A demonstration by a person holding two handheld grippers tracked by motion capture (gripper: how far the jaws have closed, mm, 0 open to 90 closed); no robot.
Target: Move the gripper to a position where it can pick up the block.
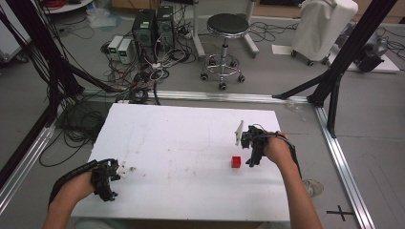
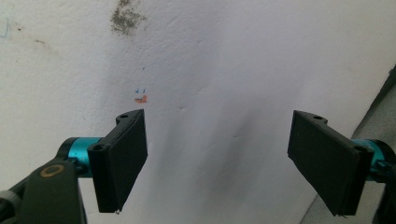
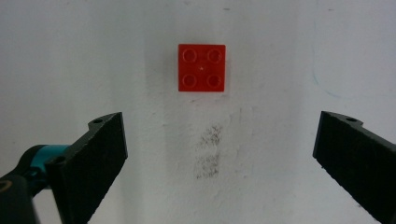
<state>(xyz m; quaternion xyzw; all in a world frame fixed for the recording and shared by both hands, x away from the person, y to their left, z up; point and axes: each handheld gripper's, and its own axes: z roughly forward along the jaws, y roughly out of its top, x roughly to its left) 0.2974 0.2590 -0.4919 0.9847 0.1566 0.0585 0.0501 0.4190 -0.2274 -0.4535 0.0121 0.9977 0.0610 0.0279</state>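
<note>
A small red brick (image 1: 236,161) with studs on top lies on the white table (image 1: 181,143), right of its middle. In the right gripper view the red brick (image 3: 201,67) sits ahead of the jaws, apart from them. My right gripper (image 1: 251,162) hovers just right of the brick, and my right gripper (image 3: 219,158) stands open with nothing between its jaws. Near the table's front left corner my left gripper (image 1: 112,183) is held low. In its own view my left gripper (image 2: 217,158) is open over bare white table (image 2: 224,60).
A thin white strip (image 1: 238,132) stands by the right hand. Small scuffs and crumbs (image 1: 128,168) mark the table near the left gripper. Beyond the table are a stool (image 1: 224,43), computers and cables (image 1: 143,52). Black frame posts (image 1: 348,52) flank the table.
</note>
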